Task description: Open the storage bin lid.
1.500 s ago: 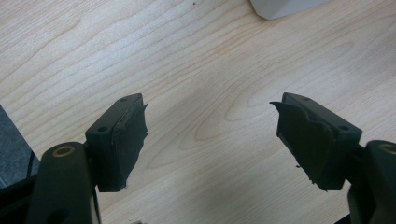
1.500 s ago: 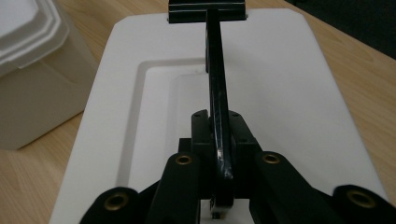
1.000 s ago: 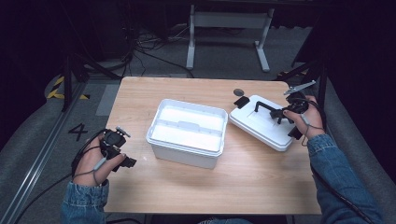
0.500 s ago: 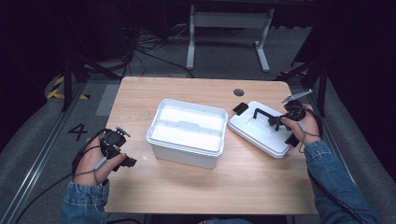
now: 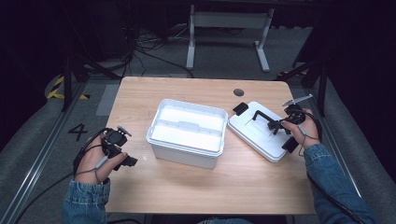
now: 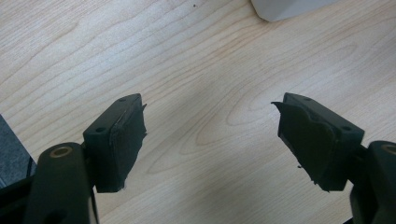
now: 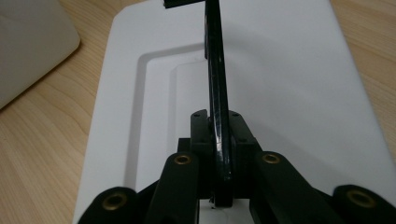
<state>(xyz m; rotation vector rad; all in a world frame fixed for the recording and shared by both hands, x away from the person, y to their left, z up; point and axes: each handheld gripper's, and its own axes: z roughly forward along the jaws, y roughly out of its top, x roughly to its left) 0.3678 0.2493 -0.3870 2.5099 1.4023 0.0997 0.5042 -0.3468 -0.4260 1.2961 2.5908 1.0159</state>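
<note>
The right tool (image 5: 274, 125) is clamped on the black handle (image 7: 215, 70) of the white lid (image 5: 254, 135), which lies flat on the tabletop (image 5: 196, 186) at about three o'clock from the open white bin (image 5: 186, 132), just beside it. The left tool (image 6: 210, 140) rests at the bin's eight o'clock, near the tabletop's edge, its jaws apart over bare wood.

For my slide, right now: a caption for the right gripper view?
Right gripper jaws shut on black handle of white plastic lid.
</note>
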